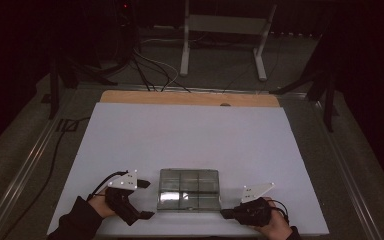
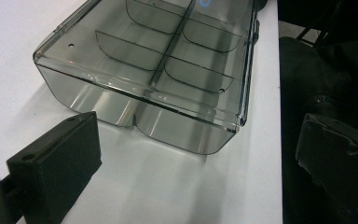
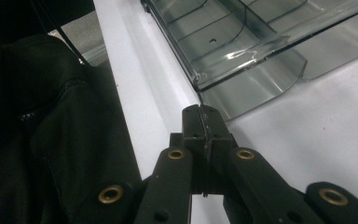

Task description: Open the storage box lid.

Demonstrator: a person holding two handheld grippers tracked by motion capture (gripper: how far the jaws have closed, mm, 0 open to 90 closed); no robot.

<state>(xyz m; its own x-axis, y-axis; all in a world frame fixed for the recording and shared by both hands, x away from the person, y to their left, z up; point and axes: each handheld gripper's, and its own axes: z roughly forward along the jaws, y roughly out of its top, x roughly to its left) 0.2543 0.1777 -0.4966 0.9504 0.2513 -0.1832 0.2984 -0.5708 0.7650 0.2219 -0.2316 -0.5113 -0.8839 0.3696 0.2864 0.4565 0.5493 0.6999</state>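
A clear smoky plastic organiser box point(image 1: 189, 189) with several compartments lies on the white table near its front edge. Its lid is down and it looks empty; the left gripper view shows its short end point(image 2: 158, 84) close up, and the right gripper view shows its corner point(image 3: 242, 51). My left gripper point(image 1: 147, 199) lies to the box's left, jaws wide open with nothing between them point(image 2: 191, 158). On the box's right, my right gripper point(image 1: 223, 214) points at the near right corner, its jaws pressed together and empty point(image 3: 205, 122), a little short of the box.
The white table top point(image 1: 190, 135) stretches away behind the box, with a wooden strip point(image 1: 190, 98) along its far edge. Beyond it stand a white metal frame point(image 1: 225, 35) and cables on the floor. A dark sleeve point(image 3: 37, 116) hangs past the table's front edge.
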